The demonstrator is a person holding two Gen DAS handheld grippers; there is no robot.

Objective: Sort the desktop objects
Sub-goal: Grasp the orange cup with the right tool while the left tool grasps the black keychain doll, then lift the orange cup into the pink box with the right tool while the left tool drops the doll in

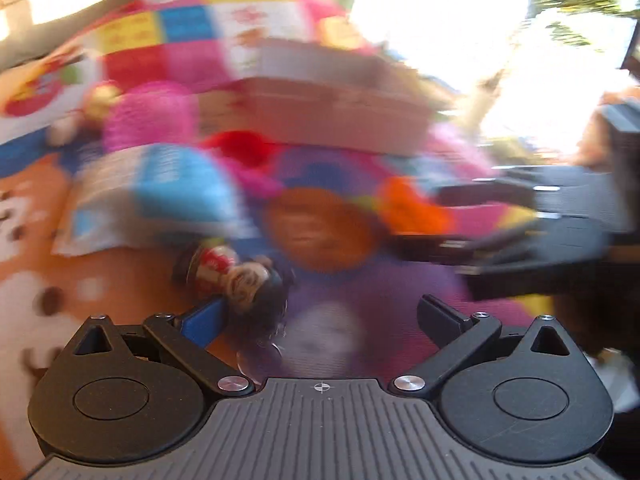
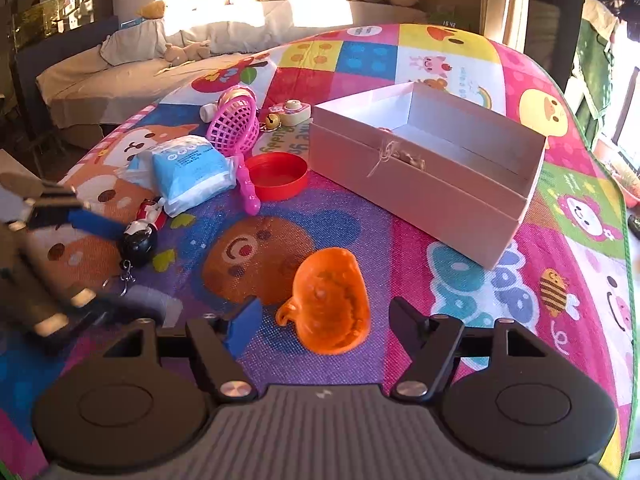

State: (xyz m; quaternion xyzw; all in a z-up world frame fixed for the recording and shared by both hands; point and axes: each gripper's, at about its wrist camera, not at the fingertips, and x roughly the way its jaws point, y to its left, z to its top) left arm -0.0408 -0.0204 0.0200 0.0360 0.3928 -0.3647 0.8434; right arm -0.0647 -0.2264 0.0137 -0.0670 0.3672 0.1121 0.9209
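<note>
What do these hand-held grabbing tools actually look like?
The left gripper and right gripper match: black plastic, ribbed grey centre plate, two round black discs, silver screws. On each, one jaw carries a blue pad and the other is black.

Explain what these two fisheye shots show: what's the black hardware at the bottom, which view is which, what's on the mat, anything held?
No robot arm here: a person carries a hand-held two-finger gripper in each hand, each with a camera looking along its fingers. The blurred picture comes from the left gripper, the sharp one from the right gripper. Both stand open and hold nothing. On the colourful patchwork play mat lie an open pale cardboard box, an orange plastic cup between the right gripper's fingers, a red round lid, a pink plastic basket, a blue-and-white wipes packet and a black-headed figurine keychain beside the left gripper's blue finger pad.
</note>
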